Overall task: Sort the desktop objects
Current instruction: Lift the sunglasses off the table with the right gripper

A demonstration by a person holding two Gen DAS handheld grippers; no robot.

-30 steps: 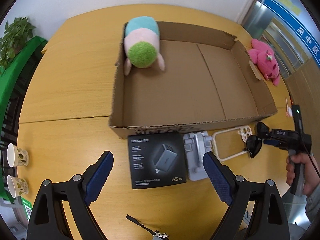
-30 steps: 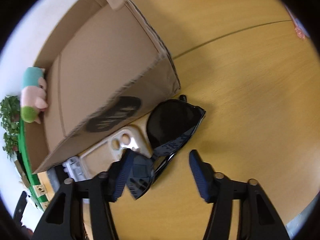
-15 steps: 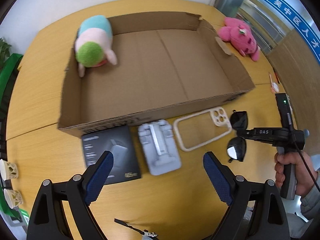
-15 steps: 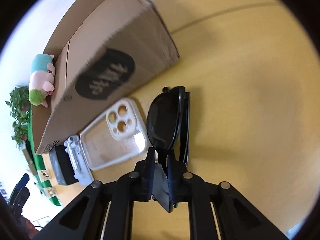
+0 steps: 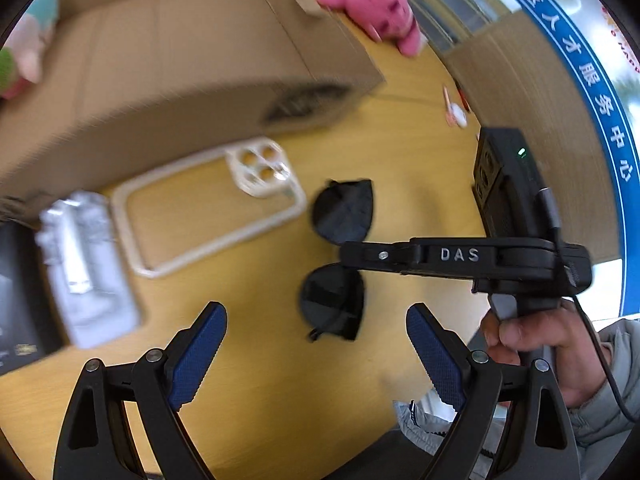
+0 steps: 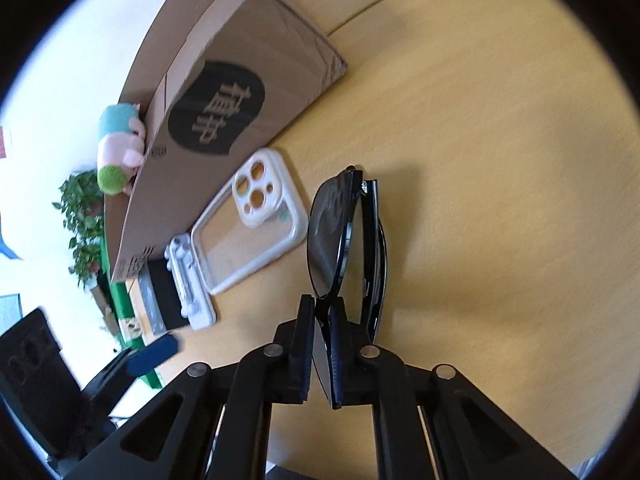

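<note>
**deskwatcher:** Going big to small. The desk [image 6: 480, 120] carries an open cardboard box [image 5: 168, 52] with a plush [image 6: 118, 144] tucked in one corner, while a pink plush [image 5: 372, 4] sits outside, past the far end of the box. Along the near wall of the box lie a black carton [image 5: 16, 292], a grey plastic tray [image 5: 84, 264] and a white phone case [image 5: 208, 204], side by side. Just beside the case are the sunglasses [image 6: 340, 232], folded. The right gripper [image 6: 322, 344] has its jaws pinched on them at the bridge, between the two lenses, having just closed in. They stand on edge and look barely clear of the desk, if at all; hard to tell which.

**benchlurker:** And the left gripper [image 5: 316, 356]?

**deskwatcher:** Jaws spread wide, nothing between them, hanging over the desk near the sunglasses. So the step in hand looks like the pickup of the sunglasses, with the case, tray and carton waiting.

**benchlurker:** Next move then?

**deskwatcher:** Probably lift them over the near wall of the box and set them down on the bare floor inside. The grip is thin and central, so a smooth, level carry would suit. The left one is free to take the phone case.
</note>
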